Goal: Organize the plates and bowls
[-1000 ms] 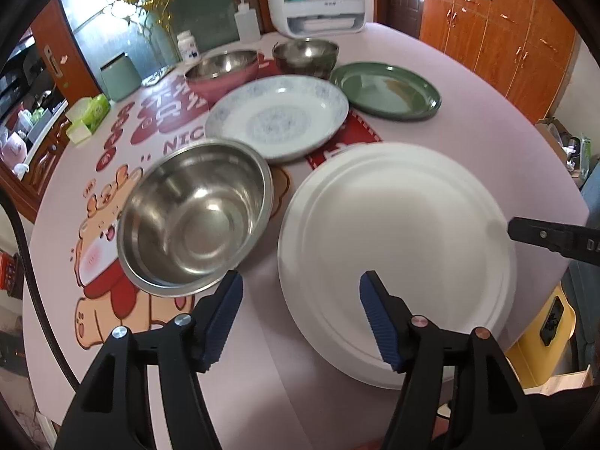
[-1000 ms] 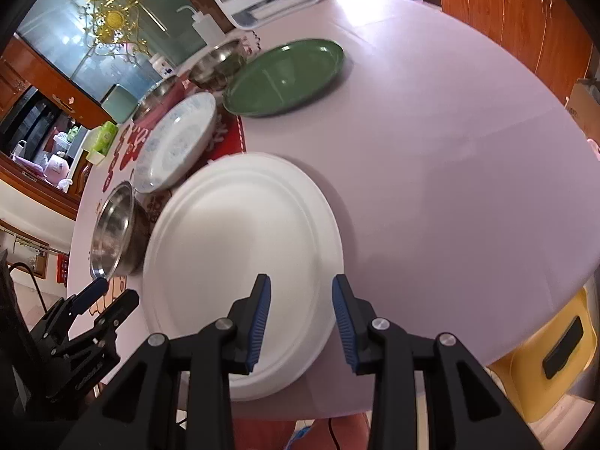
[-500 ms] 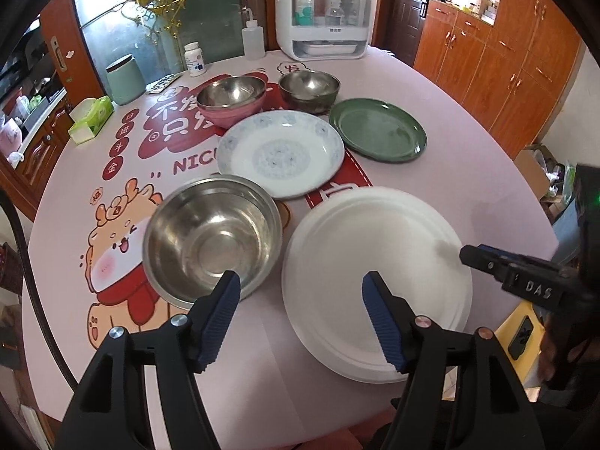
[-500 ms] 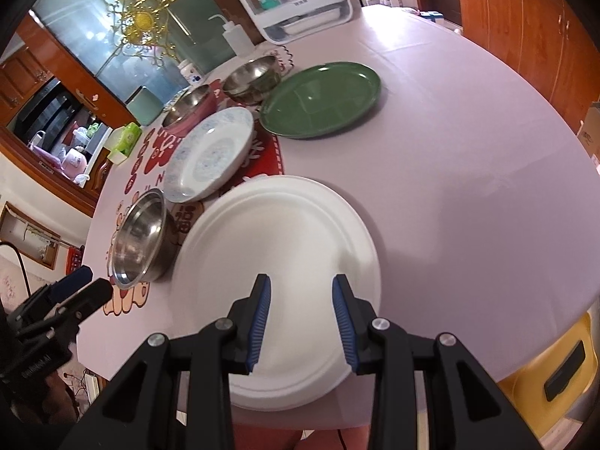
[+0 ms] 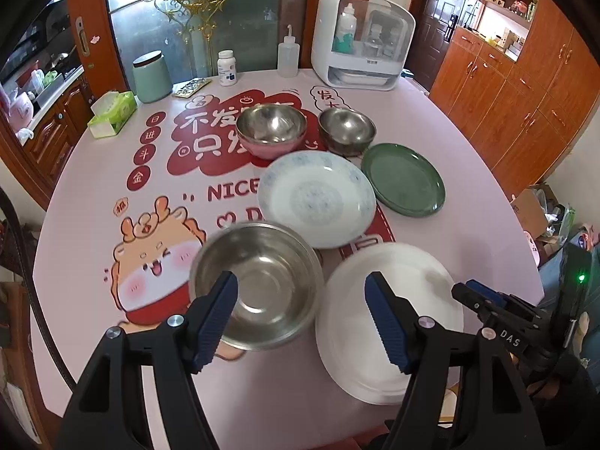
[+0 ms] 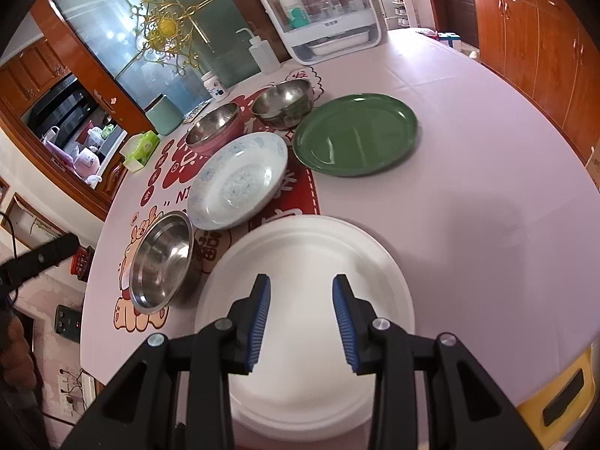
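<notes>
A squeeze bottle (image 5: 288, 57) stands beside a steriliser (image 5: 362, 41).

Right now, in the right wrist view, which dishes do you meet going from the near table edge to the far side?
White plate → big steel bowl → blue-patterned plate → green plate → pink bowl → small steel bowl.

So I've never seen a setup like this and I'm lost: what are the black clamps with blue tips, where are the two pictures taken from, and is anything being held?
They are hand-held grippers, one in each of a person's hands, each with a camera looking along its fingers. One picture looks past the left gripper, the other past the right gripper. The left jaws have just been opening; both grippers are open and empty. On the table lie a white plate, a steel bowl, a patterned plate, a green plate and two more bowls behind.
</notes>
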`<action>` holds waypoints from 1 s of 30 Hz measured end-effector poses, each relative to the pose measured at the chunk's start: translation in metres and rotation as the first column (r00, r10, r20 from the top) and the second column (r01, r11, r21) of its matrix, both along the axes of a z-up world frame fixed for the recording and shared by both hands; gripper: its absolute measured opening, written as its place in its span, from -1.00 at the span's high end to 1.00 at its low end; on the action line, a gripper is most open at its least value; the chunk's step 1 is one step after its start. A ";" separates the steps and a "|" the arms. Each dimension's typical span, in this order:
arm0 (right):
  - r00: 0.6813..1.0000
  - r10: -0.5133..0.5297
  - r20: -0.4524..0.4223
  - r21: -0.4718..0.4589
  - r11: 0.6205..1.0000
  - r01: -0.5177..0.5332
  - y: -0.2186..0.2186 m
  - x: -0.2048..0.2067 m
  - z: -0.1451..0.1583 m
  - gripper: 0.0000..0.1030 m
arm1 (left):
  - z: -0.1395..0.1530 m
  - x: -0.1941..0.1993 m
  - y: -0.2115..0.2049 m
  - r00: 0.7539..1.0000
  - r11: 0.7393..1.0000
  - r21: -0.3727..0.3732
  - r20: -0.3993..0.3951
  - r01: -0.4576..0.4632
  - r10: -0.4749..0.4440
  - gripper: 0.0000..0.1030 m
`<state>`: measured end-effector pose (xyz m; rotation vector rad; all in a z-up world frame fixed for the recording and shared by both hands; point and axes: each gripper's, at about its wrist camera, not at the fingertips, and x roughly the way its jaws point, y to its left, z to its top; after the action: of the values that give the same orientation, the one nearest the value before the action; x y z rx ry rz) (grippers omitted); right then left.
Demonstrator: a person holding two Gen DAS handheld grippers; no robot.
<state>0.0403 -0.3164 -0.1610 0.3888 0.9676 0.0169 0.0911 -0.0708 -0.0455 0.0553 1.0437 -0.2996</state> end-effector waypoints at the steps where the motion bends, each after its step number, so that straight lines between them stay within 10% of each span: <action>1: 1.000 0.001 0.003 0.002 1.000 -0.001 0.001 0.002 0.001 0.33 | 0.002 0.005 0.002 1.000 1.000 0.004 -0.002 0.000 0.000 -0.34; 30: 0.991 -0.090 -0.099 0.122 0.987 0.102 0.014 0.124 -0.017 0.33 | -0.017 0.149 0.006 0.989 0.993 0.054 -0.110 0.109 -0.103 -0.35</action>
<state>0.1640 -0.3024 -0.1775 0.5568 1.0416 -0.0276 0.2397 -0.0651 -0.0623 0.1502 1.1587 -0.3712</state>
